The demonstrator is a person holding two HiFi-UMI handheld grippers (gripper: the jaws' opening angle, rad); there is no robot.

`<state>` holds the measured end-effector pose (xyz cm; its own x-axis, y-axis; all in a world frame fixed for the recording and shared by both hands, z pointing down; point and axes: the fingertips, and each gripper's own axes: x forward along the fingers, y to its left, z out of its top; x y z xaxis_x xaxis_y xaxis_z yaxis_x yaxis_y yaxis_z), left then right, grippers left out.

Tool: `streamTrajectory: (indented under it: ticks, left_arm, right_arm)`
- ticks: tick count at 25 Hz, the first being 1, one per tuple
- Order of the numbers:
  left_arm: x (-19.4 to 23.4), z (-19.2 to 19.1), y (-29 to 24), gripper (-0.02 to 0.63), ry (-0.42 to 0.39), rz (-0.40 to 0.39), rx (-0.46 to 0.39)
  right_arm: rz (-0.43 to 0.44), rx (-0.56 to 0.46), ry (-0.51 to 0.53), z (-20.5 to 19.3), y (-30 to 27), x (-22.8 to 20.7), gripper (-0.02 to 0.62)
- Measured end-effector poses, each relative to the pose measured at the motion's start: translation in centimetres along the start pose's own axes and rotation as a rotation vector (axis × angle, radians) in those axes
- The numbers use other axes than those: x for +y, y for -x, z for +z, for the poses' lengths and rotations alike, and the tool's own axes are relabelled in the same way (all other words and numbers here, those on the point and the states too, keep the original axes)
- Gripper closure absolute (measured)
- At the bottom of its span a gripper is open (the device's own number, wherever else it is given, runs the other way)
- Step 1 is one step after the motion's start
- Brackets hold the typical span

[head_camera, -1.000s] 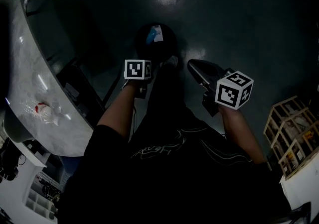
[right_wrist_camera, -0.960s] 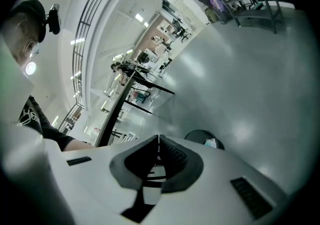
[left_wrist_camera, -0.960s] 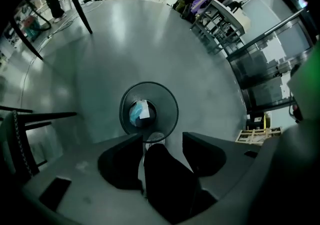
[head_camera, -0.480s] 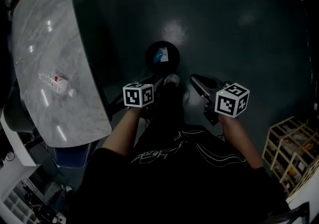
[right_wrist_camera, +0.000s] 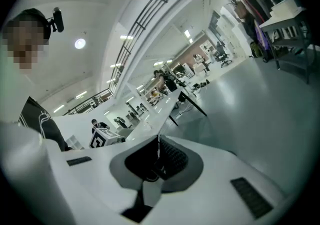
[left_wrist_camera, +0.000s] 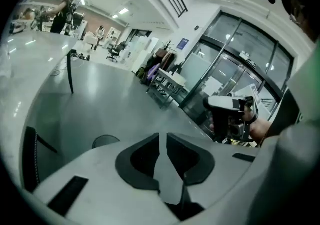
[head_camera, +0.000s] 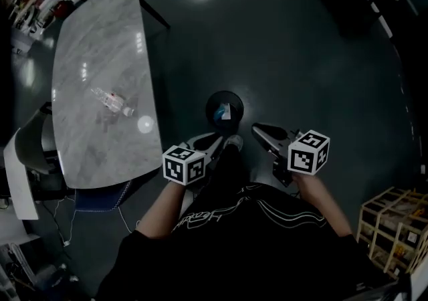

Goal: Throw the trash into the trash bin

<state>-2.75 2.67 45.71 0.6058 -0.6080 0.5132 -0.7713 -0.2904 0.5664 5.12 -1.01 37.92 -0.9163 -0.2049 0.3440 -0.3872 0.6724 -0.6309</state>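
Note:
A round black trash bin (head_camera: pixel 224 111) stands on the dark floor with a blue and white piece of trash (head_camera: pixel 223 113) inside it. My left gripper (head_camera: pixel 208 142) hovers above the floor just near of the bin. Its jaws are closing to a thin slit, and nothing is between them (left_wrist_camera: pixel 163 136). The bin's rim (left_wrist_camera: pixel 106 141) shows low beyond its left jaw. My right gripper (head_camera: pixel 265 134) is off to the bin's right, shut and empty (right_wrist_camera: pixel 159 141). Each gripper shows in the other's view: the right gripper (left_wrist_camera: pixel 227 114) and the left gripper's marker cube (right_wrist_camera: pixel 105 139).
A long marble table (head_camera: pixel 93 52) stands to the left with a clear plastic bottle (head_camera: pixel 114 101) lying on it. A chair (head_camera: pixel 27 159) sits at its near end. Wooden crates (head_camera: pixel 394 226) are at the lower right. My shoe (head_camera: pixel 232 142) is by the bin.
Both grippers have lifted up and away from the bin, which now looks smaller and sits lower in the head view. More of the table has come into view.

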Motion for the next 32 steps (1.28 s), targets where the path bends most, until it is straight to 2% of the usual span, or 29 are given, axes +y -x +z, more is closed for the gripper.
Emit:
streamTrajectory:
  ticks: [4,7,16,21,25,29,32]
  left_arm:
    - [-3.9,2.6,5.0,0.594,-0.081,-0.01,-0.109]
    - [-5.9,4.2,8.8,0.6,-0.08,0.002,-0.201]
    - [-6.5,5.9,18.8,0.6,-0.108,0.157,-0.359]
    - [-2.5,5.8,23.5,0.6,-0.009,0.253,-0.461]
    - [2.3,4.9,27.0,0.6,0.051,0.338,-0.491]
    - [7.3,5.0,29.2,0.6,0.141,0.372,-0.523]
    - [9.9,6.2,30.2,0.6,0.159,0.387,-0.531]
  right_arm:
    - [0.094,-0.03,0.045,0.5,0.9,5.3,0.558]
    - [0.145,-0.028,0.106,0.6,0.9,8.9,0.558]
    - [0.286,0.008,0.179,1.2,-2.0,15.6,0.558]
    - [0.358,0.059,0.174,1.5,-7.6,17.5,0.558]
    - [0.39,0.117,0.186,0.7,-13.1,18.7,0.558]
    - [0.405,0.191,0.219,-0.3,-18.2,19.3,0.558]
    - [0.399,0.228,0.225,-0.3,-20.9,19.3,0.558]
